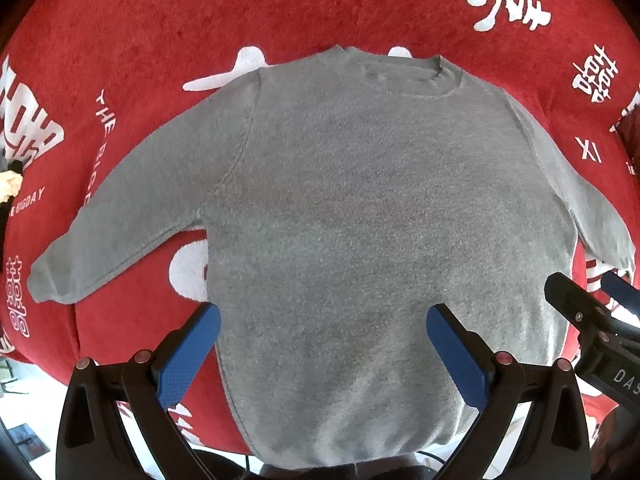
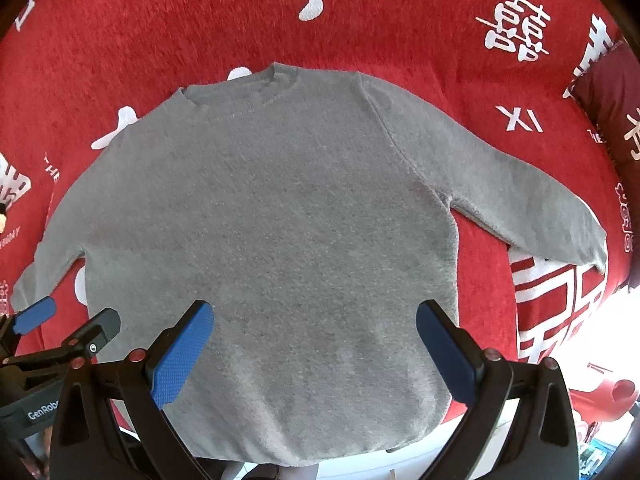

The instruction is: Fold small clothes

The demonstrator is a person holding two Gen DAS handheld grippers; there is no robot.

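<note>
Since folding needs a flat start, the sweater (image 1: 360,220) lies spread face-up on the red blanket (image 1: 160,40), collar (image 1: 412,76) far from the cameras, hem nearest them and hanging a little over the blanket's near edge. Both sleeves are laid out and angled down: left sleeve (image 1: 132,208) and right sleeve (image 2: 520,196) each rest clear of the body, cuffs well apart from the hem. No fold shows yet; judged as the opening step.

Left gripper (image 1: 324,344): blue fingers (image 1: 188,356) spread wide, holding nothing, hovering over the lower left of the sweater. Right gripper (image 2: 314,344): fingers (image 2: 182,356) likewise released and empty, over the lower middle. Each gripper is seen at the edge of the other's view, side by side, likely poised for a paired grasp at hem or sleeves.

Blanket: white printed characters and lettering. Dark red cushion (image 2: 612,108) at far right.
</note>
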